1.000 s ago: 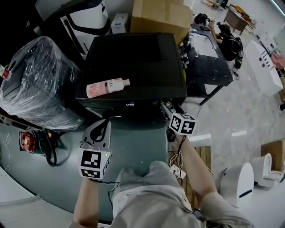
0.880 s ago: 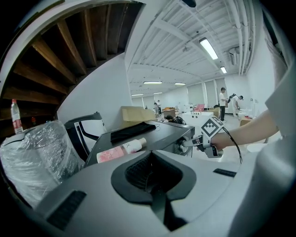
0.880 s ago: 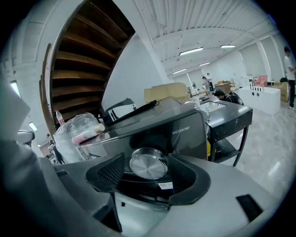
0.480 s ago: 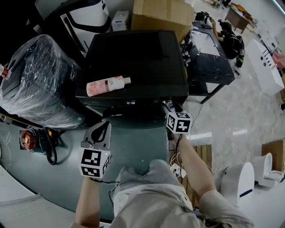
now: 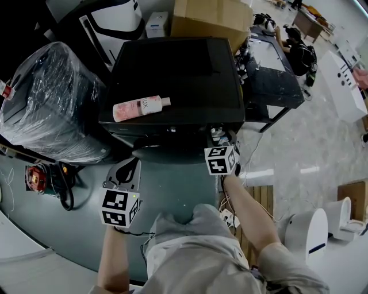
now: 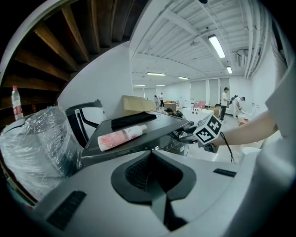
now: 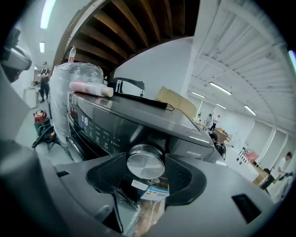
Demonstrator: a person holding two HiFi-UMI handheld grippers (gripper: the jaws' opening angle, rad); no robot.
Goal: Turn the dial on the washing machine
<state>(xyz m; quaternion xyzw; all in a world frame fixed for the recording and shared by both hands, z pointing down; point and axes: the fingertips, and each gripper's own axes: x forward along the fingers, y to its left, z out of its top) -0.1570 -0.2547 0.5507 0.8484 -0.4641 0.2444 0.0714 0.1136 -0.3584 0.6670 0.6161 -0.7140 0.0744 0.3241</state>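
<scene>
The black washing machine [image 5: 172,74] stands in front of me, and its control panel [image 7: 99,132] shows in the right gripper view. Its round silver dial [image 7: 145,161] sits at the panel's right end [image 5: 217,132]. My right gripper [image 5: 219,139] has its jaws on either side of the dial [image 7: 147,172]. They have just been closing and the pads press on its rim. My left gripper [image 5: 132,163] hangs low in front of the machine's left half, apart from it, its jaws [image 6: 152,159] shut on nothing.
A pink bottle [image 5: 141,108] lies on the machine's lid, with a black cloth [image 6: 132,119] behind it. A plastic-wrapped bulk [image 5: 49,103] stands to the left, a cardboard box [image 5: 210,17] behind and a black table [image 5: 270,74] to the right. Cables and a red device [image 5: 35,181] lie on the floor.
The right gripper has rolled about the dial; its marker cube swung left and a little down. The left gripper has sunk slightly. The bottle and the machine have stayed put.
</scene>
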